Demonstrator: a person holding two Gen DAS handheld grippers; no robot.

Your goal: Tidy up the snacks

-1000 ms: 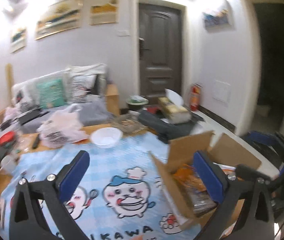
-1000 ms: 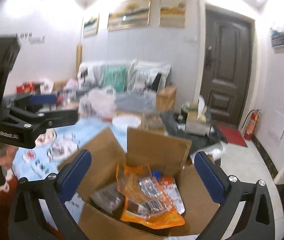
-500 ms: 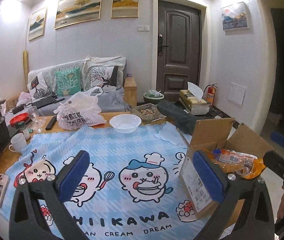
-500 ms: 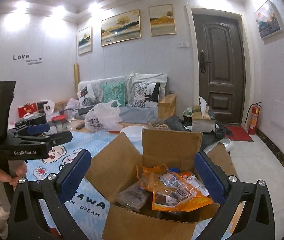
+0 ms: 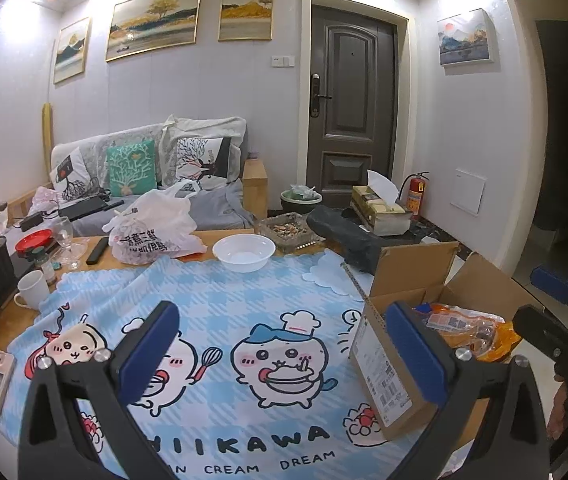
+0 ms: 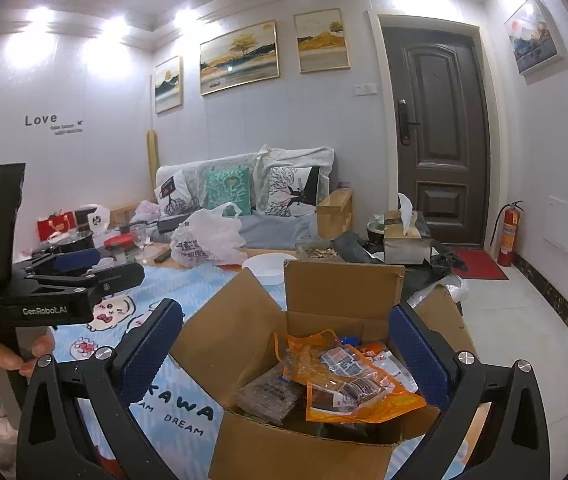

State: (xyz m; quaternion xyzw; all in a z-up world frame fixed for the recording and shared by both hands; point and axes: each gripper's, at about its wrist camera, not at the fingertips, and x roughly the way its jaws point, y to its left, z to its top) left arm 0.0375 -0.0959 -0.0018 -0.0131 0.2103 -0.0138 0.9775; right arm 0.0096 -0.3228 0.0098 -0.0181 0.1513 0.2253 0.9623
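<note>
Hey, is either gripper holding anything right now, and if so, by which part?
Nothing is held. The left gripper and right gripper are both open and empty.

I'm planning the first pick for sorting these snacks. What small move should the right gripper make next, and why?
Probably lower the right gripper into the open cardboard box onto the orange snack bag. Its jaws are wide open and empty, and that bag lies on top of the other packets.
</note>
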